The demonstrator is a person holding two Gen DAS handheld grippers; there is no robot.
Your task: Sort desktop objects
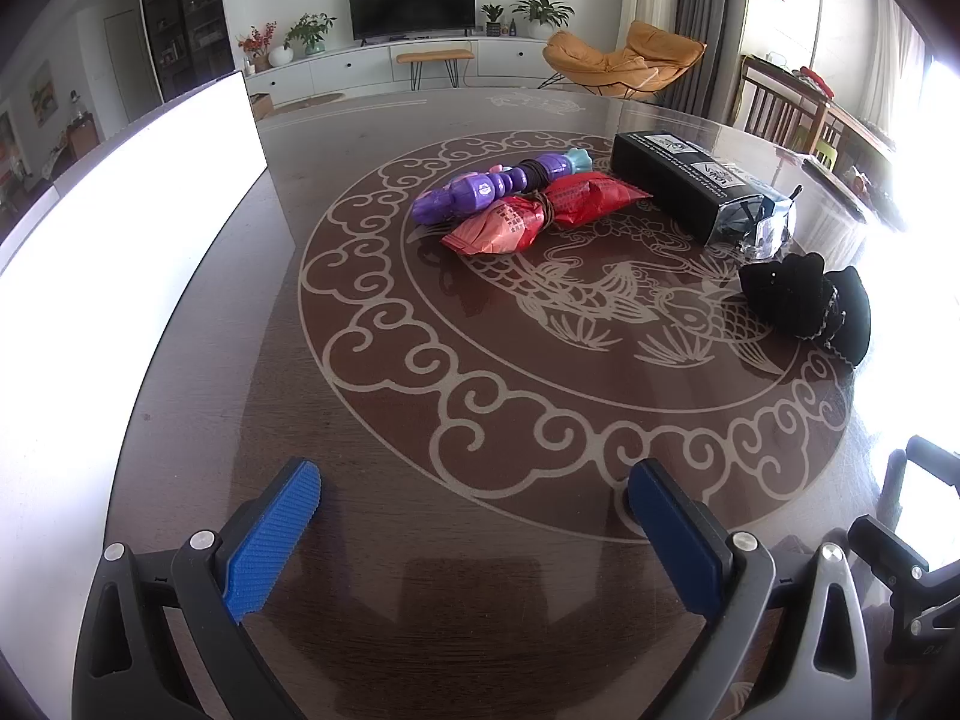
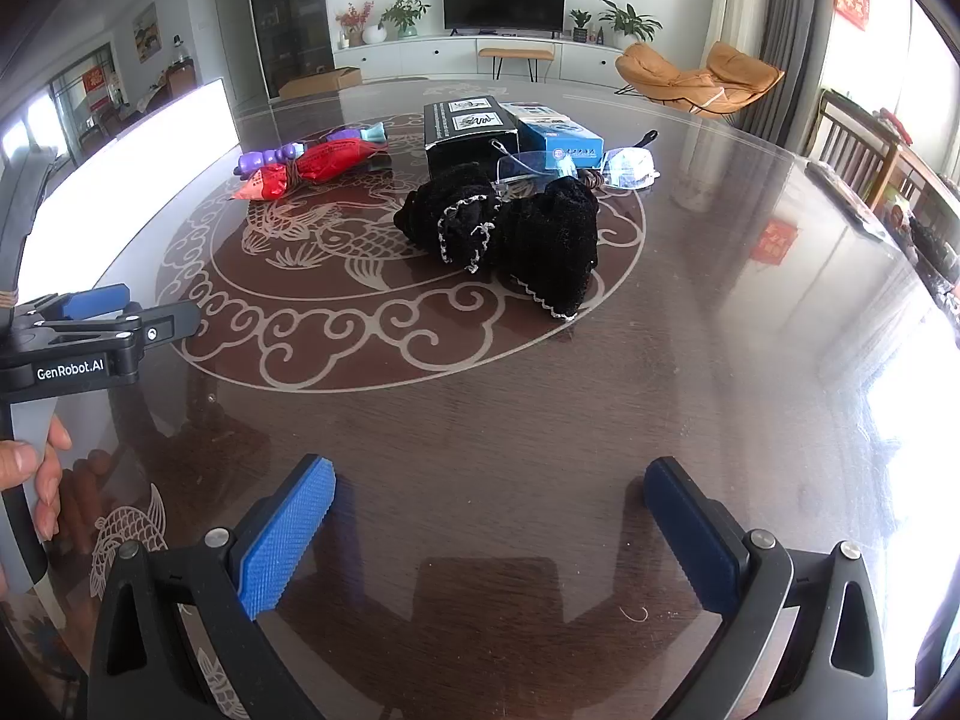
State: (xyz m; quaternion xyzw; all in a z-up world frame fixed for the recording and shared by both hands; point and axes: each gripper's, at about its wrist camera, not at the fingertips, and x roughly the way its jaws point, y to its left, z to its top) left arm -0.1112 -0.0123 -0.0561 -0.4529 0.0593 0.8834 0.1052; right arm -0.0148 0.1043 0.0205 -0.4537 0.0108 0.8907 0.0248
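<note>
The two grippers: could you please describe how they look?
Both the left gripper and right gripper have black angular frames with silver bolts and blue ribbed pads. The left one's side reads "GenRobot.AI" in white. No sleeves show.

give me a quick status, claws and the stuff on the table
Left claw open, empty. Right claw open, empty. Black cloth, red packet, purple toy, black box untouched on table. Nothing in the way.
</note>
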